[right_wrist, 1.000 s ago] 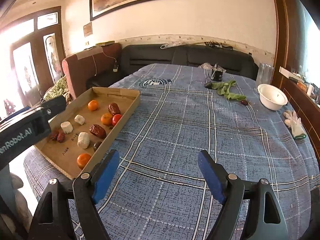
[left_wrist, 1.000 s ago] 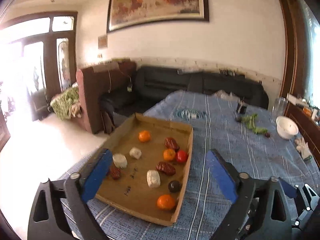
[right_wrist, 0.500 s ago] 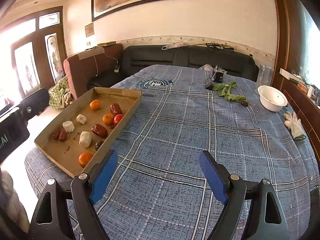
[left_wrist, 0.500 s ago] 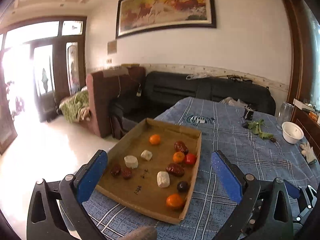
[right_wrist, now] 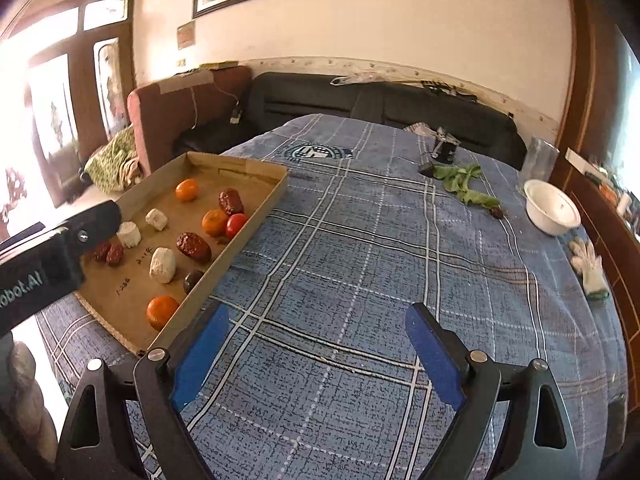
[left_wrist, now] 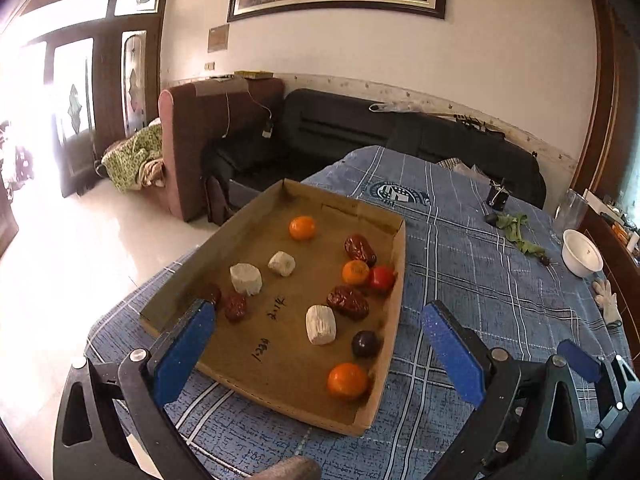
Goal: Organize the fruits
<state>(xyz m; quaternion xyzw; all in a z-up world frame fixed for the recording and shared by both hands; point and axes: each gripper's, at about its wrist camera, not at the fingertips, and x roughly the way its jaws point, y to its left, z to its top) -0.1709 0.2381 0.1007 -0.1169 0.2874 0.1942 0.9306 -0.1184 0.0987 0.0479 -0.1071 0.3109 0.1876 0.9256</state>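
A shallow cardboard tray [left_wrist: 256,232] lies at the table's left edge and also shows in the right wrist view [right_wrist: 256,176]. It holds three oranges, such as one near the front [left_wrist: 347,381], a red tomato [left_wrist: 382,279], several dark red dates [left_wrist: 347,302], a dark plum [left_wrist: 365,344] and three white chunks [left_wrist: 321,325]. My left gripper [left_wrist: 320,336] is open and empty, hovering over the tray's near end. My right gripper [right_wrist: 320,344] is open and empty over the bare blue cloth to the right of the tray.
The table has a blue checked cloth [right_wrist: 360,260]. At its far right are a white bowl [right_wrist: 551,207], green leaves [right_wrist: 466,184], a white glove [right_wrist: 590,266] and a glass jar [right_wrist: 540,158]. A sofa [right_wrist: 380,108] and armchair [right_wrist: 176,116] stand behind.
My left gripper has drawn back and then moved closer over the tray's near end. My right gripper has barely moved. Both stayed open.
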